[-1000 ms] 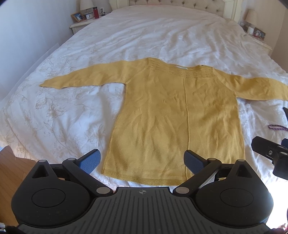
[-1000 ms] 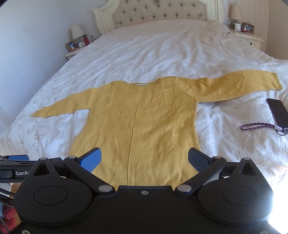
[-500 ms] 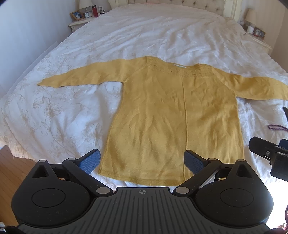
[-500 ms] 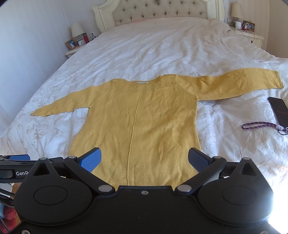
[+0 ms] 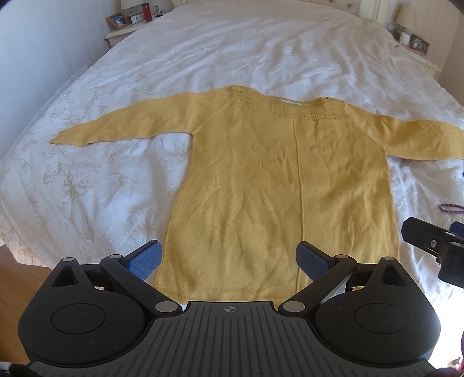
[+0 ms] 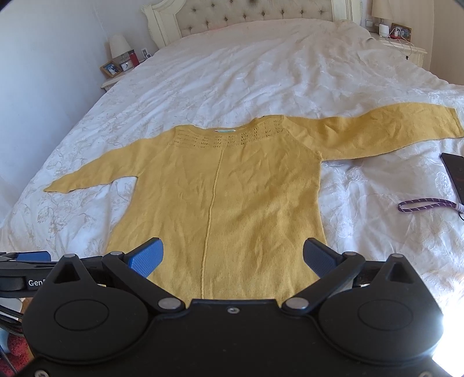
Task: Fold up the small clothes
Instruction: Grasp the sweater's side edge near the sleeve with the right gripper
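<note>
A wide bed covered in a white floral-embroidered quilt (image 5: 261, 52) is filling both views, with a cream tufted headboard (image 6: 255, 17) standing at its far end. A mustard-yellow knitted long-sleeved sweater (image 5: 278, 185) is lying flat and face up on the quilt near the foot of the bed, both sleeves spreading sideways and its hem sitting closest to the cameras. The left gripper (image 5: 229, 259) is hovering over the hem with its blue-padded fingers spread wide, gripping nothing. The right gripper (image 6: 232, 256) is likewise hovering wide apart and holding nothing. A black phone (image 6: 453, 174) and a purple braided lanyard (image 6: 423, 204) are lying on the quilt, right of the sweater.
</note>
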The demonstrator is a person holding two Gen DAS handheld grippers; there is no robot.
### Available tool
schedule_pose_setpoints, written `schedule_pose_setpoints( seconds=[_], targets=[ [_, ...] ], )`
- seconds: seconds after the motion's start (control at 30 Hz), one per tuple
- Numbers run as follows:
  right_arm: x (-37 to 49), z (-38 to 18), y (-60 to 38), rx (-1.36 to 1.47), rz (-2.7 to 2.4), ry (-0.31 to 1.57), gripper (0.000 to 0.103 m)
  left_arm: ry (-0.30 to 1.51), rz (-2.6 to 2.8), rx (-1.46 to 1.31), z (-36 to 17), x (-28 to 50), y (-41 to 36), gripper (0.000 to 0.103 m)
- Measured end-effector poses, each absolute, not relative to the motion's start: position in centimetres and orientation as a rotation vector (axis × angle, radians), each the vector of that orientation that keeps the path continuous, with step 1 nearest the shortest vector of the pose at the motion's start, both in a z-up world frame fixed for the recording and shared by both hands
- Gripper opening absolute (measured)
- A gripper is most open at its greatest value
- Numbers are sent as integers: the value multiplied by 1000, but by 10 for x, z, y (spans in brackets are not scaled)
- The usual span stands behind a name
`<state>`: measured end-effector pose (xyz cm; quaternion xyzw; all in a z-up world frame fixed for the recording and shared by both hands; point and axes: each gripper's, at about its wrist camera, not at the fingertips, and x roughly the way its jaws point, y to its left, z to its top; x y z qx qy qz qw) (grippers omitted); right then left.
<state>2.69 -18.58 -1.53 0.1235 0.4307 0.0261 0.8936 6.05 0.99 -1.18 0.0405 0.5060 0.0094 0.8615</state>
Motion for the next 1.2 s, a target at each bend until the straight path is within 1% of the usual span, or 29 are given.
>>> schedule_pose_setpoints(
  seconds=[0.23,0.37,0.4,0.43,0.47,0.63,0.87,1.07,1.13,1.2],
  targets=[
    [67,-18,-197,293,82,889,102,1050,24,62,-10,104,7,100],
    [93,-15,-210,315,86,852,102,1027,15,48,-8,133,4,100],
    [99,-15,-213,311,78,839,102,1024,13,47,-8,141,2,98],
    [105,-14,-216,302,65,830,102,1023,9,43,-8,147,1,91],
    [111,-14,-218,290,51,827,102,1023,-1,38,-8,154,0,90],
    [150,-13,-224,229,-23,847,102,1009,-58,65,-8,184,-10,90],
    [190,9,-249,337,-63,753,102,1014,-5,85,-5,213,-25,90],
    [198,33,-309,148,-67,530,102,1021,114,0,-2,218,-47,90],
    [201,25,-339,110,-122,530,102,1016,155,-45,-3,215,-56,90],
    [209,12,-374,68,-133,604,102,1016,175,-77,-7,213,-69,90]
  ],
)
